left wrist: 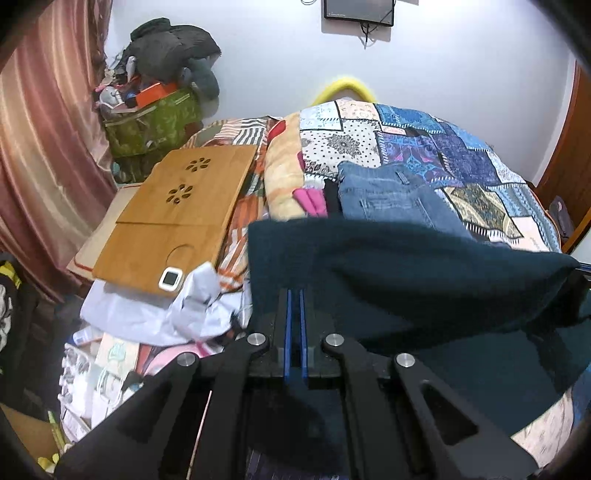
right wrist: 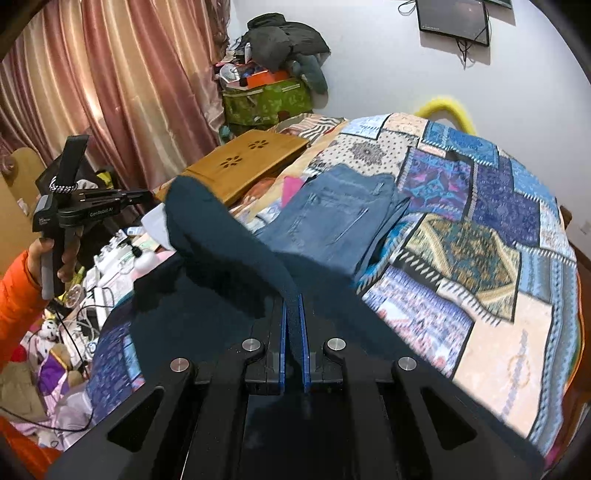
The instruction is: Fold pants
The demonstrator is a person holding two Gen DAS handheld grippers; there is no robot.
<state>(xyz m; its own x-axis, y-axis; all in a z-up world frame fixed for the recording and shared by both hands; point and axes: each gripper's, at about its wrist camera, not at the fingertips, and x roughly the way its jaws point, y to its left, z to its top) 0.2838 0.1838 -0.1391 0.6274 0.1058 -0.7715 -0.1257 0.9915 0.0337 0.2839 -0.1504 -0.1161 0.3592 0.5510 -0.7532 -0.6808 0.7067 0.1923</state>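
Note:
Dark teal pants point(left wrist: 406, 273) hang stretched between both grippers above a patchwork bedspread point(right wrist: 480, 229). My left gripper point(left wrist: 295, 295) is shut on one end of the raised edge, its blue pads pressed on the cloth. My right gripper point(right wrist: 294, 299) is shut on the other end of that edge, with the dark teal pants point(right wrist: 229, 236) draping left toward the left gripper point(right wrist: 147, 195), which a hand in an orange sleeve point(right wrist: 14, 295) holds. Folded blue jeans point(right wrist: 332, 221) lie on the bed beyond the pants, and the blue jeans point(left wrist: 384, 199) also show in the left wrist view.
A bamboo lap tray point(left wrist: 177, 214) rests on the bed's left side with a small white device point(left wrist: 170, 278) on it. Loose clothes, toys and cables crowd the floor at left point(right wrist: 74, 332). Pink curtains point(right wrist: 110, 92), a green bag point(right wrist: 266, 99) and a wall monitor point(right wrist: 454, 18) stand behind.

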